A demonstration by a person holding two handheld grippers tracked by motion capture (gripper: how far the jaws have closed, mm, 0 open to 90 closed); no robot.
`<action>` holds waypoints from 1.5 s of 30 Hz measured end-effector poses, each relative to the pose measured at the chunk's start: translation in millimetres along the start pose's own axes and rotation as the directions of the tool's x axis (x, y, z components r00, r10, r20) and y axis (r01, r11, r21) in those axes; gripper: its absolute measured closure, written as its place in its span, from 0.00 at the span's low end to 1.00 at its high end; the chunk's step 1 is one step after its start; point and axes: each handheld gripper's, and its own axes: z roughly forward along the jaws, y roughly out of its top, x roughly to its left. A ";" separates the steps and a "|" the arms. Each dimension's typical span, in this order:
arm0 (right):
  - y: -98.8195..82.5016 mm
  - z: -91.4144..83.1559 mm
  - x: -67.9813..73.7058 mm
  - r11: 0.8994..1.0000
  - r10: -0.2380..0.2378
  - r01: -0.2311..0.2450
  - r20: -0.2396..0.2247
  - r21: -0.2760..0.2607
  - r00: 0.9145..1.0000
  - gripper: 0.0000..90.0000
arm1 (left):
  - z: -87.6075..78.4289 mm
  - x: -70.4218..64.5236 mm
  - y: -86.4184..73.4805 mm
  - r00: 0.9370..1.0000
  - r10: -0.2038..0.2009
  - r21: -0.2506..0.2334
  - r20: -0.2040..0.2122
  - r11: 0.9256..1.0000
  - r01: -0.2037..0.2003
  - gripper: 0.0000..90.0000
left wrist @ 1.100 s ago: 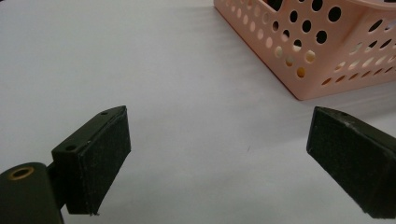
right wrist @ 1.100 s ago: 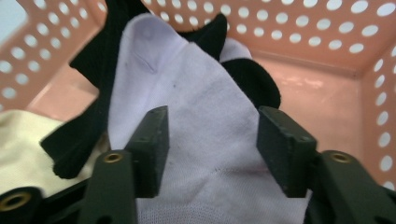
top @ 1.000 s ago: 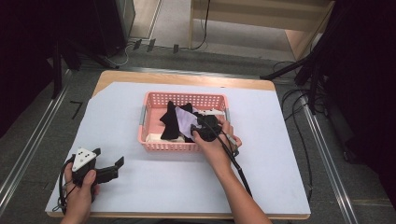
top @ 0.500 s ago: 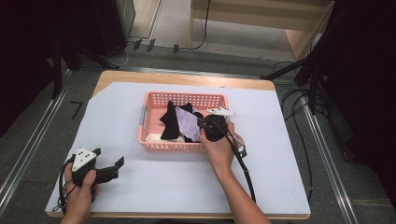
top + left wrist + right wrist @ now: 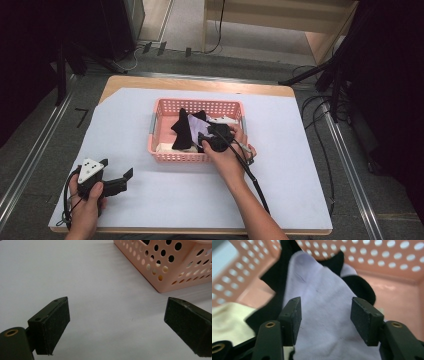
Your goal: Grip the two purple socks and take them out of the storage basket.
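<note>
While both grippers' fingers gape wide, the right gripper (image 5: 325, 322) straddles a lilac cloth (image 5: 319, 305) (partly blurred) in the basket (image 5: 165, 107).

Layout relative to the basket (image 5: 159, 131), which sits on the sheet (image 5: 280, 200) at the table's middle, toward the far edge. In the basket: a dark cloth (image 5: 183, 131) left of centre, a pale cloth (image 5: 194, 122) lying over it, and another cloth (image 5: 168, 147) at the near left corner (partly hidden). The right gripper (image 5: 214, 141) is at the basket's near right part, jaws apart above the pale cloth (image 5: 322, 315). The left gripper (image 5: 120, 181) rests on the sheet near and left of the basket, well apart from it, jaws apart and pointing toward the basket's corner (image 5: 162, 287).
</note>
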 end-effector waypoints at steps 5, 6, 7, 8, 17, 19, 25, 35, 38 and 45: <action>4.1 5.8 -1.7 0.990 0.077 -0.077 0.002 0.122 0.997 0.53 | -0.1 0.0 0.2 1.000 0.008 0.004 0.001 1.000 -0.008 0.08; 4.4 7.0 -2.2 0.986 0.093 -0.092 -0.002 0.141 0.996 0.58 | 0.0 -0.3 0.1 1.000 0.007 0.002 0.000 1.000 -0.007 0.08; 4.5 7.8 -2.3 0.982 0.100 -0.099 -0.003 0.159 0.995 0.64 | 0.4 -0.5 0.1 1.000 0.005 0.001 -0.001 1.000 -0.005 0.08; 4.4 8.4 -2.1 0.980 0.100 -0.099 0.005 0.173 0.995 0.71 | 0.6 -0.5 0.0 1.000 0.006 0.000 -0.001 1.000 -0.006 0.08; 0.8 7.1 -0.9 0.986 0.016 -0.013 -0.013 0.163 1.000 0.98 | 0.6 -0.7 0.1 1.000 0.007 0.001 0.000 1.000 -0.007 0.08; -0.5 5.7 0.0 0.991 0.006 -0.004 -0.008 0.134 1.000 0.98 | 0.4 -0.6 0.1 1.000 0.008 0.000 0.002 1.000 -0.008 0.08; -3.3 1.6 -0.8 0.999 0.020 -0.020 0.000 0.045 1.000 0.98 | 0.4 -0.5 0.1 1.000 0.009 0.000 0.005 1.000 -0.009 0.08; 3.0 -13.3 -10.7 0.995 0.032 -0.041 -0.102 -0.088 0.994 0.99 | 0.5 -0.7 0.1 1.000 0.008 0.001 0.002 1.000 -0.008 0.08; 5.9 -25.3 -8.3 0.980 -0.006 -0.015 -0.108 -0.198 0.994 0.99 | 0.5 -0.6 0.1 1.000 0.009 0.001 0.001 1.000 -0.009 0.08; 12.5 -48.3 -10.0 0.932 -0.043 -0.012 -0.144 -0.363 0.989 0.99 | 0.6 -0.6 0.1 1.000 0.006 0.001 0.003 1.000 -0.006 0.08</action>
